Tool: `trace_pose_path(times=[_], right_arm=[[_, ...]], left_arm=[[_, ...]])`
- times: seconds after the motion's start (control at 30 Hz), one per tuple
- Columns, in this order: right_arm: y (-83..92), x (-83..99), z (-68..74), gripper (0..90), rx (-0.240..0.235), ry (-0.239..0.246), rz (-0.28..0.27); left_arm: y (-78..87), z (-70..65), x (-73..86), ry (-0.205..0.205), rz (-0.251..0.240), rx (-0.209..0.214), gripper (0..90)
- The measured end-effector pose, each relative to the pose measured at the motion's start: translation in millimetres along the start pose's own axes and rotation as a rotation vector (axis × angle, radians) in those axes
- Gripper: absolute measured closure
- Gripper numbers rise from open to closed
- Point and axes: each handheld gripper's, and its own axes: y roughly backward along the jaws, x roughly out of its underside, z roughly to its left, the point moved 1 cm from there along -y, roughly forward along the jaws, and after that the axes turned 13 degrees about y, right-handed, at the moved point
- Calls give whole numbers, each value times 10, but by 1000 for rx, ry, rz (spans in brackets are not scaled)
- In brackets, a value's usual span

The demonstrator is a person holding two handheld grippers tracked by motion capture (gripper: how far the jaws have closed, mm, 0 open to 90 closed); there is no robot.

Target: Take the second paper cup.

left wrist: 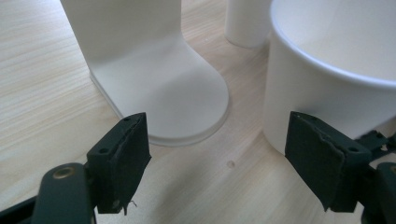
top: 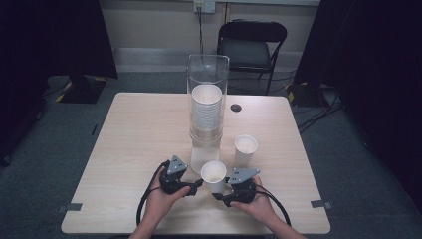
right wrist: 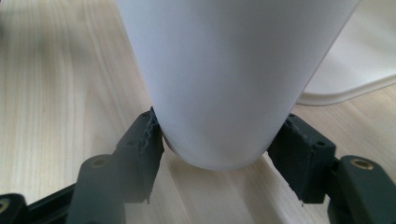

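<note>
Paper cup [top: 214, 175] handling is the work in hand, and we describe it from the tools outward. We hold the right gripper [top: 230, 191] with its two jaws closed against the lower wall of the cup; in the right gripper view the cup [right wrist: 229, 79] fills the space between the pads, one pad on each side near its base, so we judge the grip to be firm. The left gripper [top: 191, 186] is spread wide and holds nothing; in the left gripper view the same cup [left wrist: 327, 84] sits just beside its right-hand pad, apparently not gripped by it. The cup stands upright, mouth up, long axis vertical, near the front edge of the table [top: 129, 149], slightly right of centre, between the two grippers. It lies directly ahead of the right gripper and to the inner side of the left one, so the right hand is the nearer and controlling hand. Just behind the cup stands the clear dispenser [top: 207, 79] with its stack of cups [top: 206, 107], its white base [left wrist: 163, 93] reaching toward us. A second cup [top: 245, 148] stands upright to the right of the dispenser, apart from the held cup. We judge that any coming move turns on the right gripper keeping the cup vertical.
</note>
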Motion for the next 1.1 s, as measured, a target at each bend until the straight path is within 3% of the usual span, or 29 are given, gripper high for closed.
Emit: trace_pose_path(times=[0.27, 0.53, 0.97, 1.1], right_arm=[[-59, -11, 3, 353, -13, 7, 31], [-81, -14, 13, 263, -18, 7, 57], [53, 28, -50, 183, 8, -42, 66], [153, 79, -72, 173, 3, -52, 79]], left_arm=[[-22, 2, 66, -29, 24, -9, 218], [-34, -12, 91, -35, 26, -4, 219], [34, 97, 188, -50, 77, -9, 205], [80, 141, 236, -35, 87, -7, 195]])
